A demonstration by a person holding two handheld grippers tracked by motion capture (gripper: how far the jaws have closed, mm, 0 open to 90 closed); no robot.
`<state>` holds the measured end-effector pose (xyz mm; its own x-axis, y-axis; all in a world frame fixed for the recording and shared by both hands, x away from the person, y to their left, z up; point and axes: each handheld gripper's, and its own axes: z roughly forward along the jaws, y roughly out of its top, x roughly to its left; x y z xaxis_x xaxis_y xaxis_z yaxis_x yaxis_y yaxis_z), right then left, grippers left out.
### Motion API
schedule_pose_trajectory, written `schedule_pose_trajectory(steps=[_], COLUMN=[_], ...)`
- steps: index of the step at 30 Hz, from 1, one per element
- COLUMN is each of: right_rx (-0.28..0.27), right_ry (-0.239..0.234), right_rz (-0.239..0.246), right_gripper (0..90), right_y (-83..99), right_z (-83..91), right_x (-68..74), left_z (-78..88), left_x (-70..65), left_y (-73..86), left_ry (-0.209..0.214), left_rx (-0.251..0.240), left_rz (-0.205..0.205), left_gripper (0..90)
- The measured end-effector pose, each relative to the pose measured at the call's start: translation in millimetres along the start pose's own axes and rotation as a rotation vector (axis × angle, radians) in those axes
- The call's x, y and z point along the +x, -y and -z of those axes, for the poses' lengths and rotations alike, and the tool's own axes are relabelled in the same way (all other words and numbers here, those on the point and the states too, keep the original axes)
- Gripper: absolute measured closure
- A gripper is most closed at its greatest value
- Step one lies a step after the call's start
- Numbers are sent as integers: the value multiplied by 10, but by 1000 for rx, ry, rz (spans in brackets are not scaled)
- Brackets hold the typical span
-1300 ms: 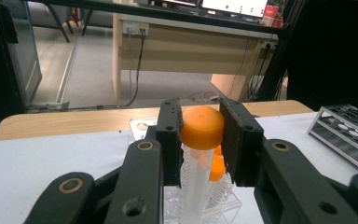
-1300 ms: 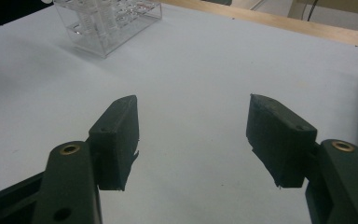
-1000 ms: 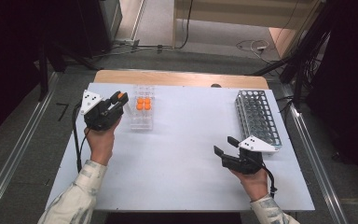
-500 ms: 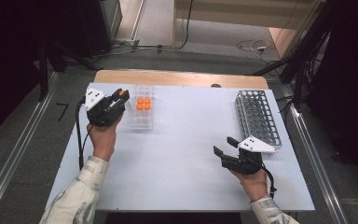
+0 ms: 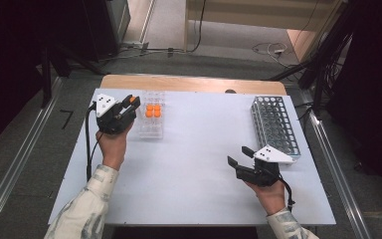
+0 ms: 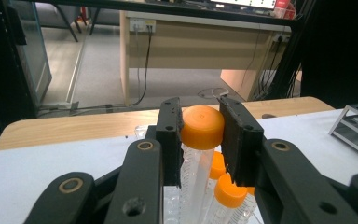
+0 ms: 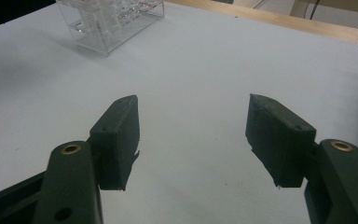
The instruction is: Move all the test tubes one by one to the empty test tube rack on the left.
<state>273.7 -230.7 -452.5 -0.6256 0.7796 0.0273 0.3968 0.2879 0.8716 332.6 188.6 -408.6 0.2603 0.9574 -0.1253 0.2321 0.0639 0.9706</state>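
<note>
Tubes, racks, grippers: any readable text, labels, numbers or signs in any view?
No text can be read in these pictures.
Orange-capped tube in the left gripper: faint marks on its wall, too blurred to read.
Clear rack, grey rack, right gripper: no markings visible.
Strip at the left gripper view's top edge: too small to read.

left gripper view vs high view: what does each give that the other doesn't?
Left gripper view alone: the pads pressed on the orange cap of a clear tube, with more capped tubes just below.

High view alone: the right gripper with jaws apart over bare table, and the whole layout.

Both: the left gripper at the clear rack, and the metal rack on the table's far side from it.
</note>
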Motion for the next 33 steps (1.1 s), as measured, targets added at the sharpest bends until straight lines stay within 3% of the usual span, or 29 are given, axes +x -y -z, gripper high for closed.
schedule_pose_trajectory(steps=[7,15,33], right_rx=[1,5,6], right_ry=[1,-1,0], right_rz=[3,5,9], right_gripper=[337,337,337], right_y=[2,5,9], right_z=[-3,-7,-16], right_x=[-1,6,16], left_z=[-63,-114,-95], left_x=[-54,-73,-62], left_y=[62,180,257], left_ry=[-4,-15,-21], left_rx=[26,61,63], left_rz=[-38,-55,-40], left_gripper=[698,697,663])
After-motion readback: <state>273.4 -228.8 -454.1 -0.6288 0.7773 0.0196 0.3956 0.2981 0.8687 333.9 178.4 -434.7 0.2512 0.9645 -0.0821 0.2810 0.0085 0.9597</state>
